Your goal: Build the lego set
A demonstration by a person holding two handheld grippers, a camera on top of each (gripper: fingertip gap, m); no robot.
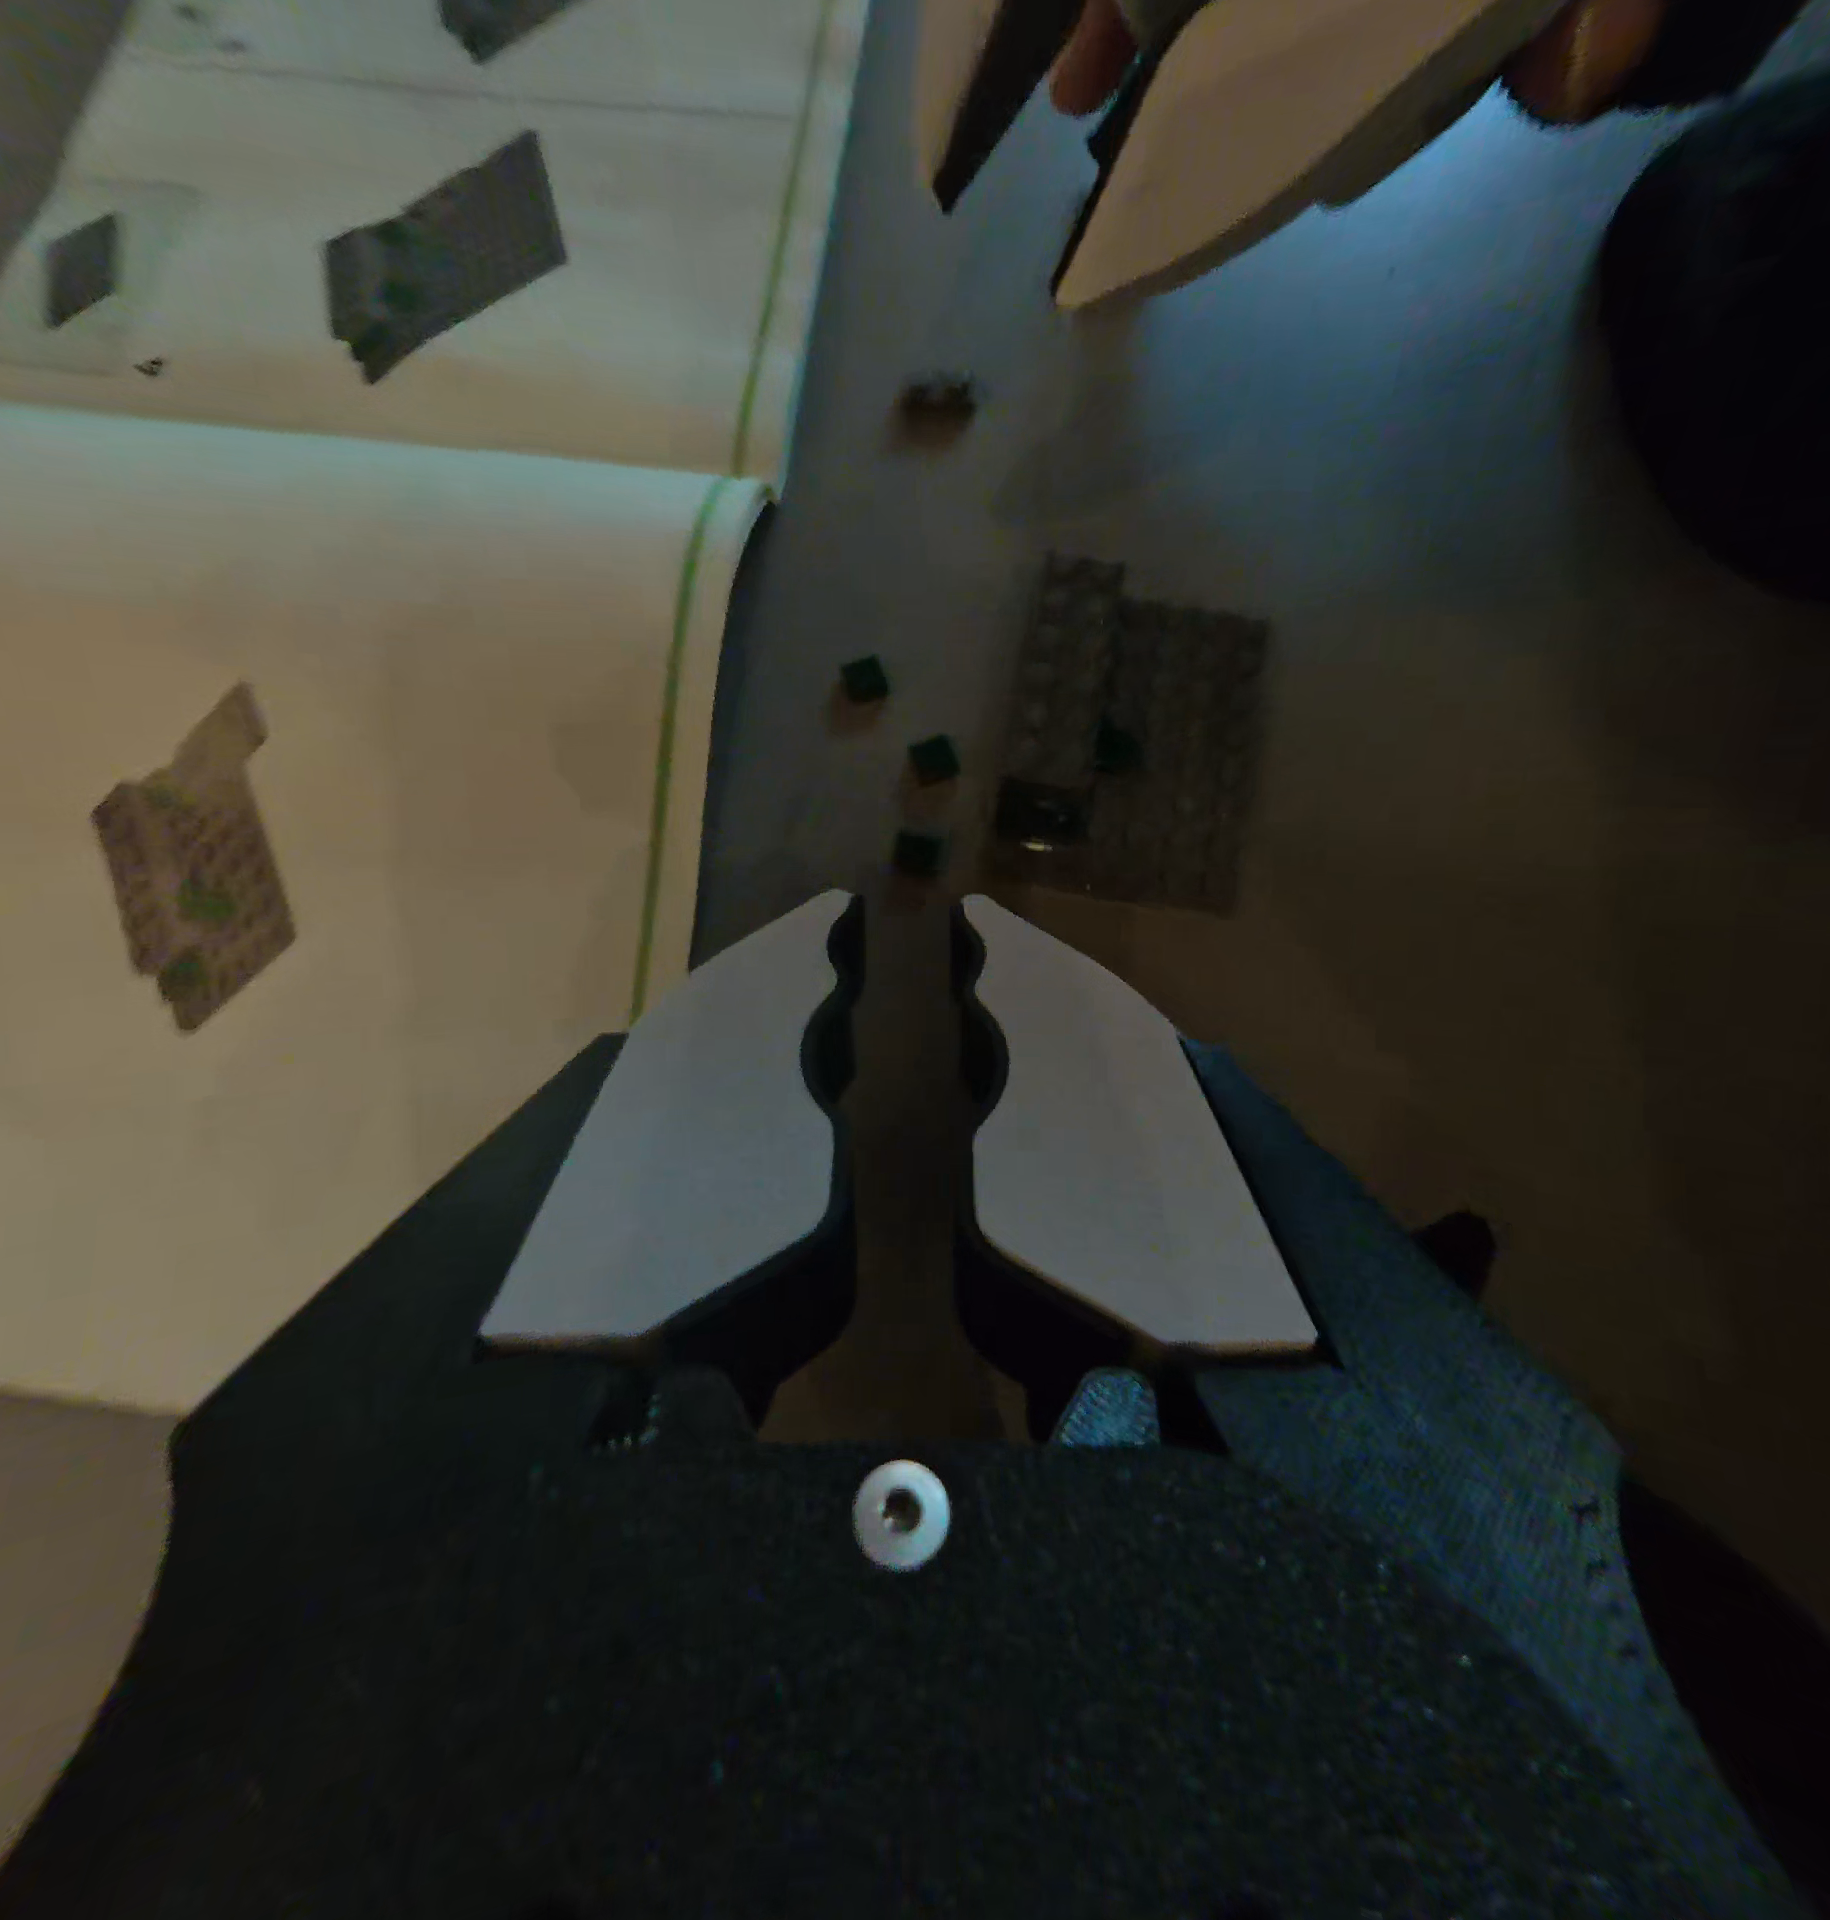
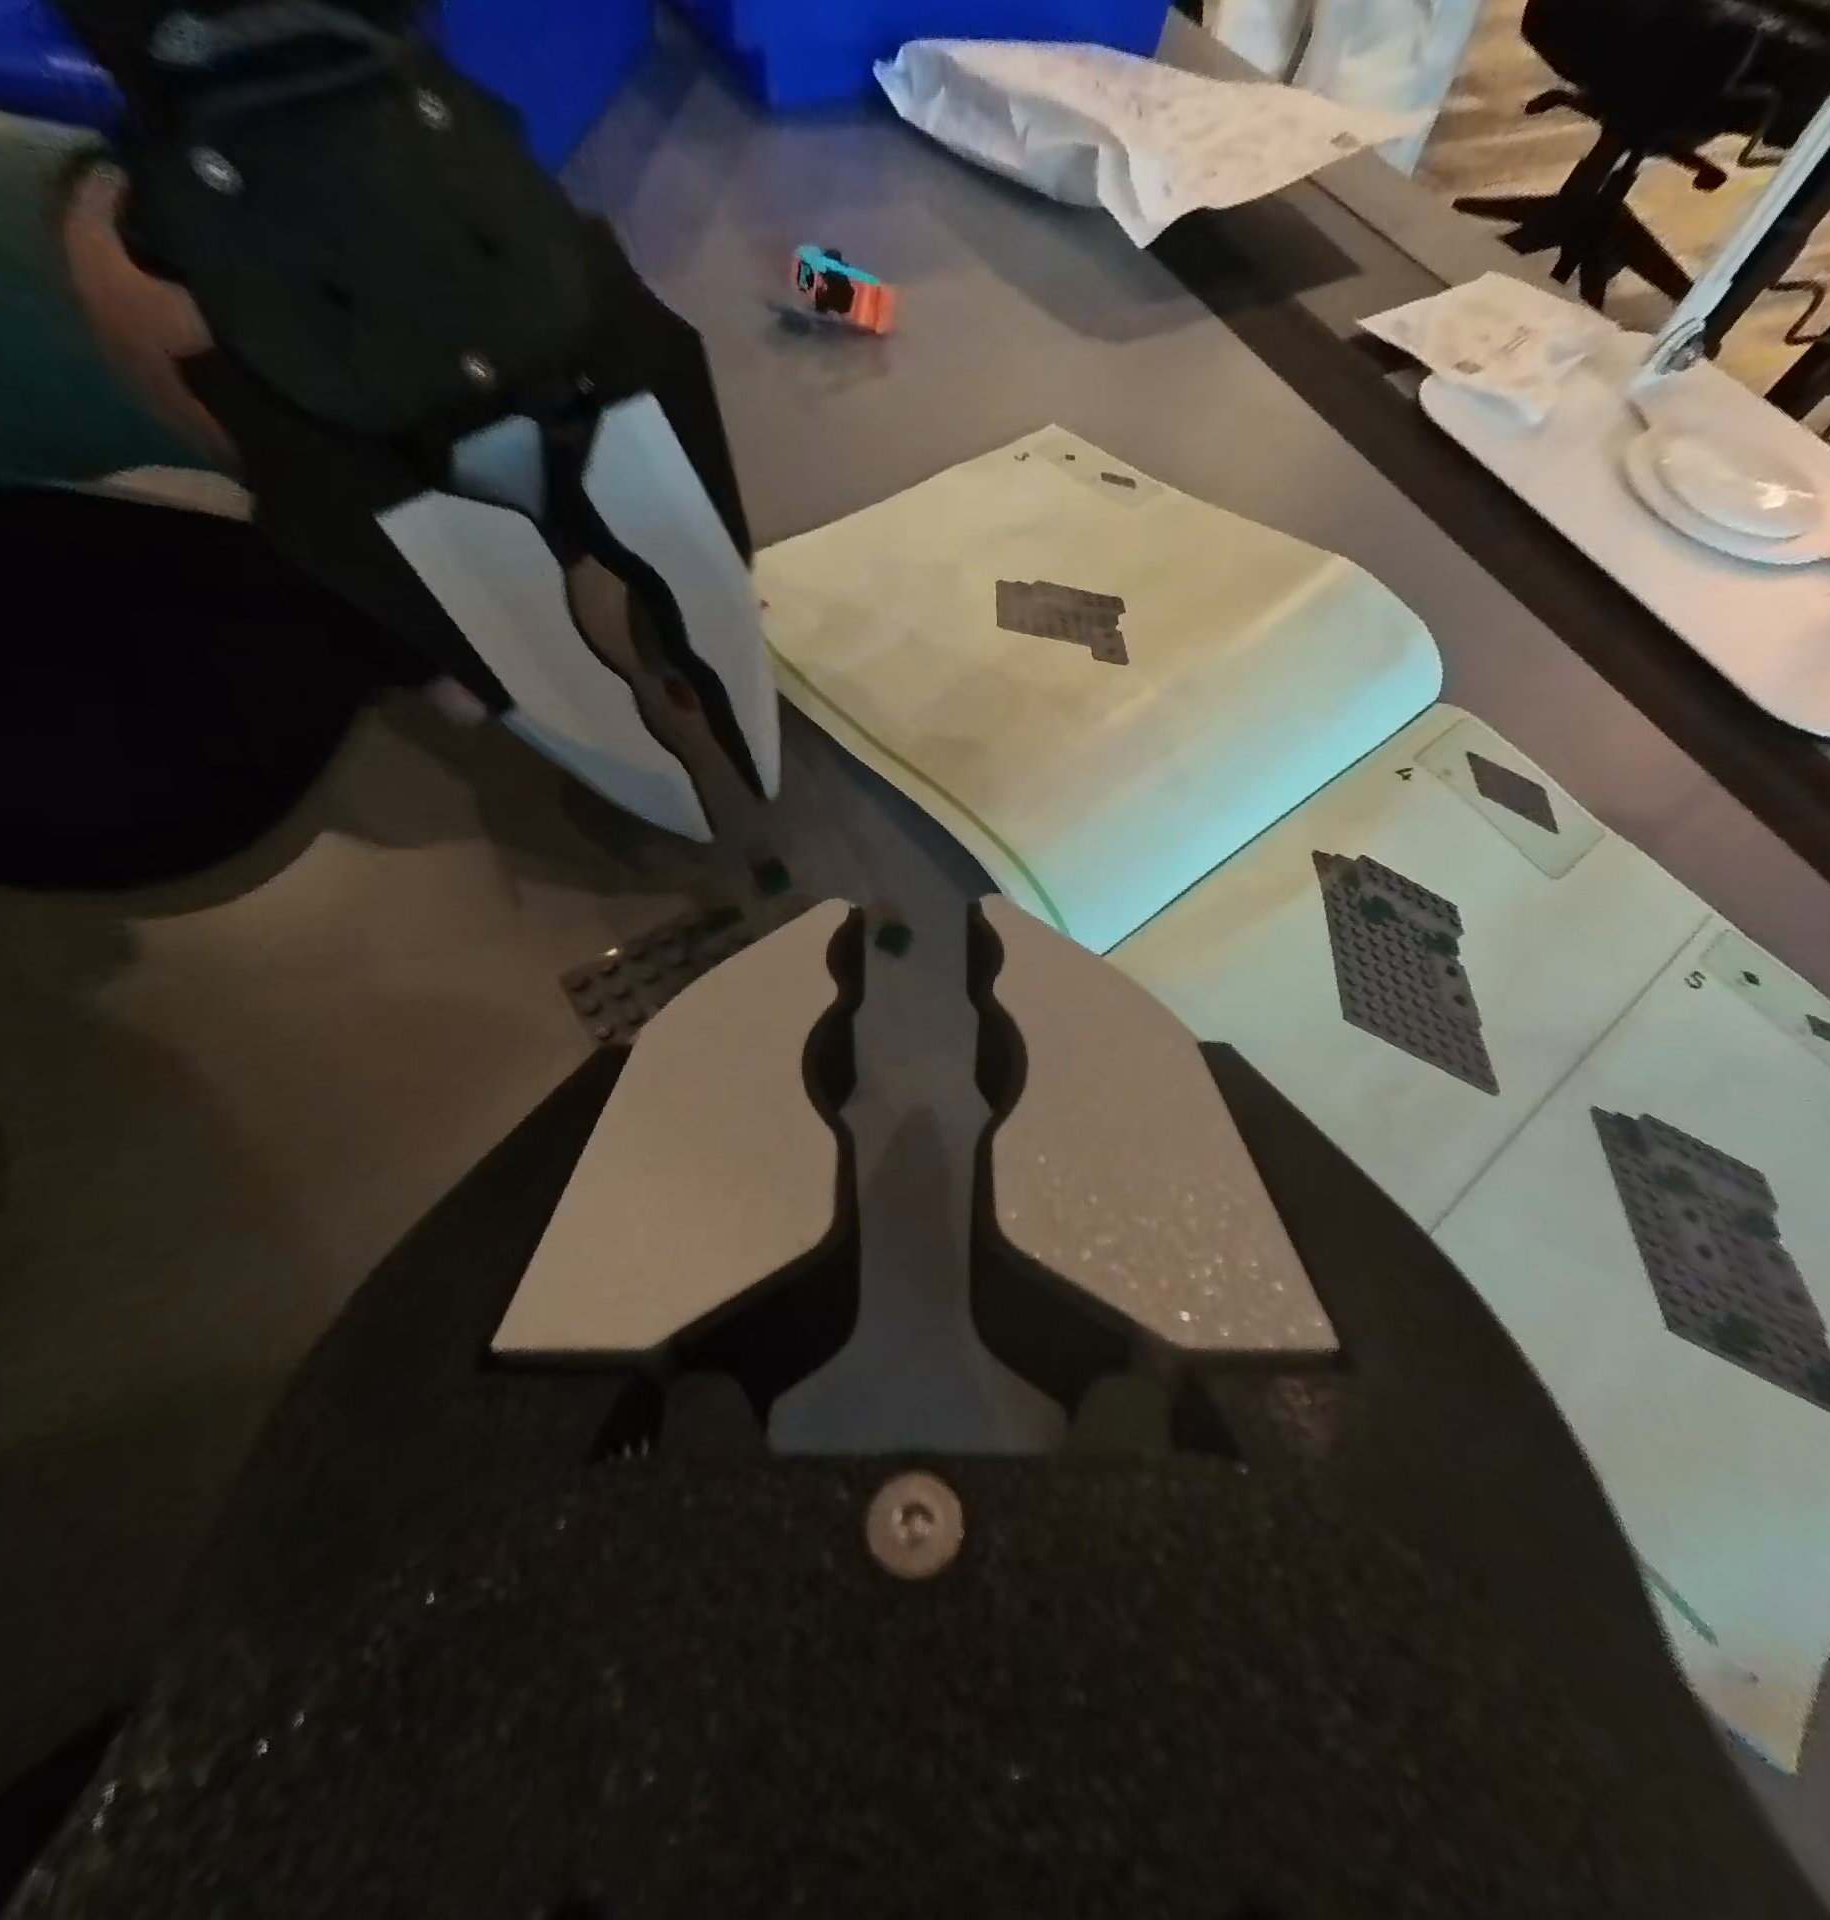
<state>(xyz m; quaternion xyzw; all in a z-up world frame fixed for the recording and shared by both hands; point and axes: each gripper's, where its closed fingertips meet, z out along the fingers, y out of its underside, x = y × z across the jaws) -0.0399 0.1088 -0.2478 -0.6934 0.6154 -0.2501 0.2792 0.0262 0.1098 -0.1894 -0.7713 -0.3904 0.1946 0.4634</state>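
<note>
On dark tabletop [image 1: 1410, 1039], grey studded lego baseplate [image 1: 1181, 748] lies beside three small dark-green bricks [image 1: 932, 758]. Left gripper [image 1: 906, 904] released, empty, just short of the bricks. Right gripper [image 2: 916, 914] likewise parted, empty.

Grey studded baseplate [image 1: 1160, 738] lies flat on table, carrying one dark green stud; three small, apparently dark green bricks [image 1: 932, 758] lie loose beside it.
</note>
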